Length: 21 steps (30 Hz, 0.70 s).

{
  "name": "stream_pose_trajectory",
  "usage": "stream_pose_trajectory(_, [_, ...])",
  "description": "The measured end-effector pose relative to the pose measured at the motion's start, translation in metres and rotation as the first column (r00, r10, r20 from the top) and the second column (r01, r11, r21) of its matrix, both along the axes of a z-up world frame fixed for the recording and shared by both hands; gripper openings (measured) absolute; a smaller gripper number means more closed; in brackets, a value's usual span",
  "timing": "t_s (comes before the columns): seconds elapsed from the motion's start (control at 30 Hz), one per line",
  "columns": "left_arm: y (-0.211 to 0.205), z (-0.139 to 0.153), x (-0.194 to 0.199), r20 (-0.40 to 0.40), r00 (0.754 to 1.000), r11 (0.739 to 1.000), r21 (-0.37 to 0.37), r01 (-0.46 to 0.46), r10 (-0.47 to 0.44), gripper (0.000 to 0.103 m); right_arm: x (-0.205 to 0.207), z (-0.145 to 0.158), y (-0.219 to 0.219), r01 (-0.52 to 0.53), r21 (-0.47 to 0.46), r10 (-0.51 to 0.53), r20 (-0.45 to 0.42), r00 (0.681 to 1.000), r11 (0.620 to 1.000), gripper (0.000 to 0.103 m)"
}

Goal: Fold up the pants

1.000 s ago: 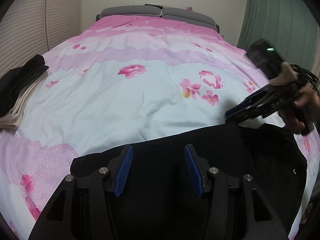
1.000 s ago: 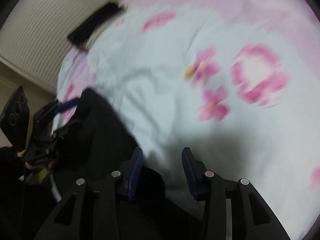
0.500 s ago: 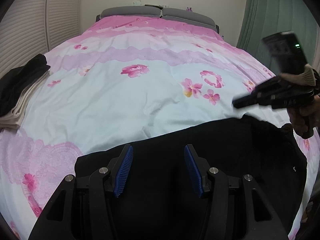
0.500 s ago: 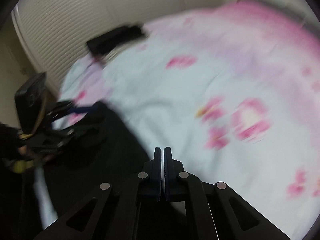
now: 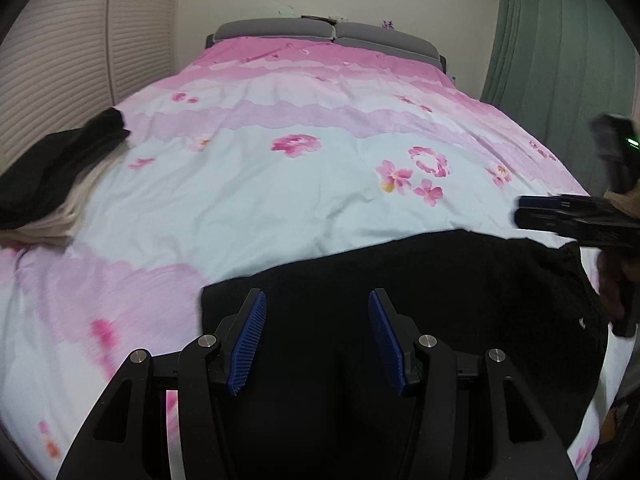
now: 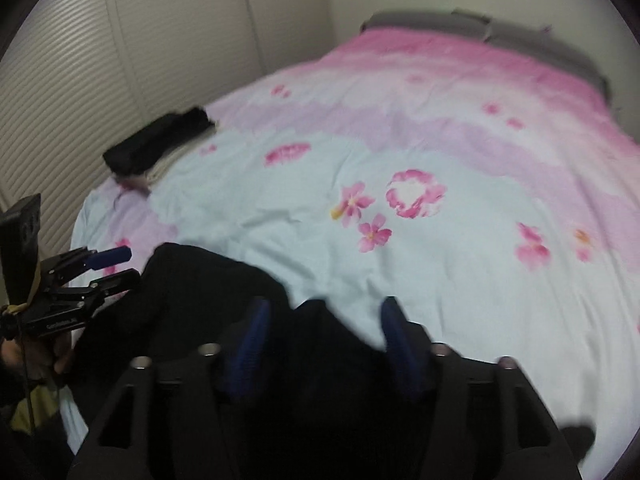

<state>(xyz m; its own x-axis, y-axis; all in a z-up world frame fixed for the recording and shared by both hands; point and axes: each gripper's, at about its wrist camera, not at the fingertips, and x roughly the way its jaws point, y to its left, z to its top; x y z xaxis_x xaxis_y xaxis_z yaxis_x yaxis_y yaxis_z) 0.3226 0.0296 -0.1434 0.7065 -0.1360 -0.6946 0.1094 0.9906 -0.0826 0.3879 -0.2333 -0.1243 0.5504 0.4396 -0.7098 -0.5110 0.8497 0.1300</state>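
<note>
The black pants [image 5: 400, 300] lie flat along the near edge of the bed, also seen as a dark sheet in the blurred right wrist view [image 6: 208, 292]. My left gripper [image 5: 320, 340] hovers open over their left part, with nothing pinched between its blue pads. From the right wrist view, the left gripper [image 6: 124, 266] sits just off the pants' left edge. My right gripper [image 6: 324, 340] is above the pants' right part with its jaws opening and no cloth gripped. In the left wrist view the right gripper [image 5: 524, 210] floats clear above the fabric.
A floral pink and white bedcover [image 5: 280, 200] fills the bed. A stack of folded clothes [image 5: 52, 176], black on beige, lies at the bed's left edge. There are slatted doors [image 5: 60, 60] on the left, a green curtain [image 5: 560, 40] on the right and a grey headboard [image 5: 320, 30] at the far end.
The right gripper lifted off the pants' far edge and drew back to the right, shutting and then spreading its jaws. Its view tilted up. The left gripper shifted slightly.
</note>
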Motion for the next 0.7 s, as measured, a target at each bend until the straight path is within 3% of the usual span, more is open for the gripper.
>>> stream_pose_trajectory(0.2, [0.027,0.003,-0.059,-0.011,0.999,0.998,0.041,-0.043,0.043,0.053,-0.090,0.006,0.002,0.185,-0.014,-0.183,0.056,0.981,0.983,0.068])
stream_pose_trajectory(0.37, [0.043,-0.004,-0.104,-0.031,0.996,0.996,0.044,-0.081,0.082,0.053,-0.144,-0.014,-0.015,0.369,0.143,-0.359,-0.088,0.929,0.918,0.068])
stream_pose_trajectory(0.6, [0.041,-0.026,-0.134,-0.045,0.992,0.992,0.065,-0.112,0.115,0.053,-0.183,-0.034,-0.031,0.505,0.166,-0.491,-0.121,0.863,0.847,0.068])
stream_pose_trajectory(0.7, [0.035,-0.031,-0.142,-0.038,0.993,0.992,0.062,-0.111,0.114,0.053,-0.190,-0.033,-0.042,0.547,0.141,-0.538,-0.095,0.837,0.825,0.068])
